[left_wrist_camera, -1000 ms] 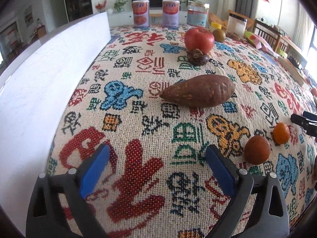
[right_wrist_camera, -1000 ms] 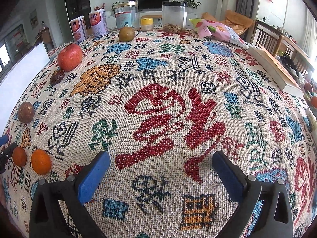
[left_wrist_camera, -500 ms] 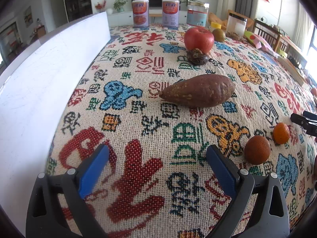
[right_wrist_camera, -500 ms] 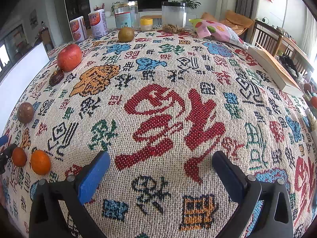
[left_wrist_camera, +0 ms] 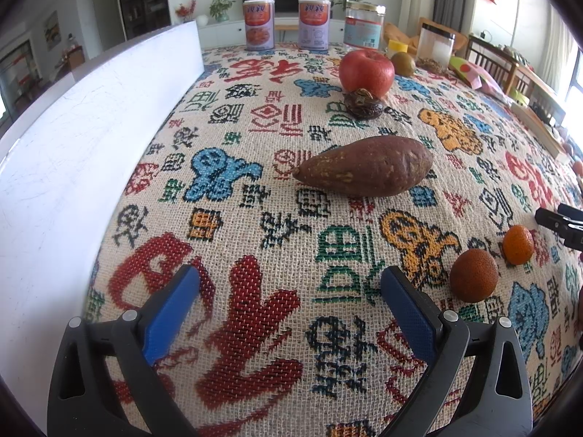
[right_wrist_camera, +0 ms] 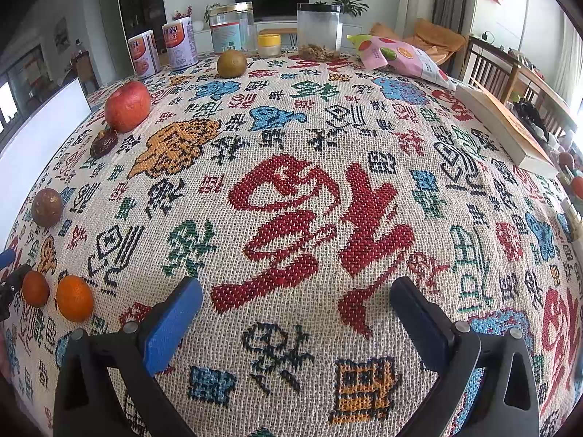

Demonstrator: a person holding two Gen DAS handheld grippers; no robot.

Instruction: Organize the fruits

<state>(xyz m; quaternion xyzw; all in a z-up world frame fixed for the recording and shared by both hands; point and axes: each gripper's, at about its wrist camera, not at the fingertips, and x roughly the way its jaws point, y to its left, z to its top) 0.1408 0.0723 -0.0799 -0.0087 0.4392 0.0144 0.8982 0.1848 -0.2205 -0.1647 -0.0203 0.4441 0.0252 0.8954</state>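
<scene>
On the cloth: a patterned woven cloth (left_wrist_camera: 255, 218) covers the table; the fruits lie loose on it
Yam: the yam (left_wrist_camera: 364, 171) lies on its side mid-cloth, pointed end toward the white board (left_wrist_camera: 73, 145); nothing touches it
Apple: the apple (left_wrist_camera: 366, 67) sits well beyond the yam; a dark wrinkled fruit (left_wrist_camera: 363, 105) rests against its near side
Green fruit: a round one (right_wrist_camera: 231, 63) lies beyond the apple, near the jars (right_wrist_camera: 320, 25) and two cans (right_wrist_camera: 160, 49)
Brown fruit: a round one (right_wrist_camera: 46, 207) lies right of the yam in the right view; the yam itself is out of that view
Oranges: a dull one (left_wrist_camera: 473, 279) and a brighter one (left_wrist_camera: 518, 244) lie near each other, right of and nearer than the yam
Left gripper: the left gripper (left_wrist_camera: 289, 302) hovers on the near side of the yam, jaws wide apart, empty
Right gripper: the right gripper (right_wrist_camera: 295, 309) hovers over bare cloth, jaws spread, empty; the oranges lie just to its left
Snack bag: a snack bag (right_wrist_camera: 400, 54) and a book (right_wrist_camera: 506, 127) lie far right of the yam
</scene>
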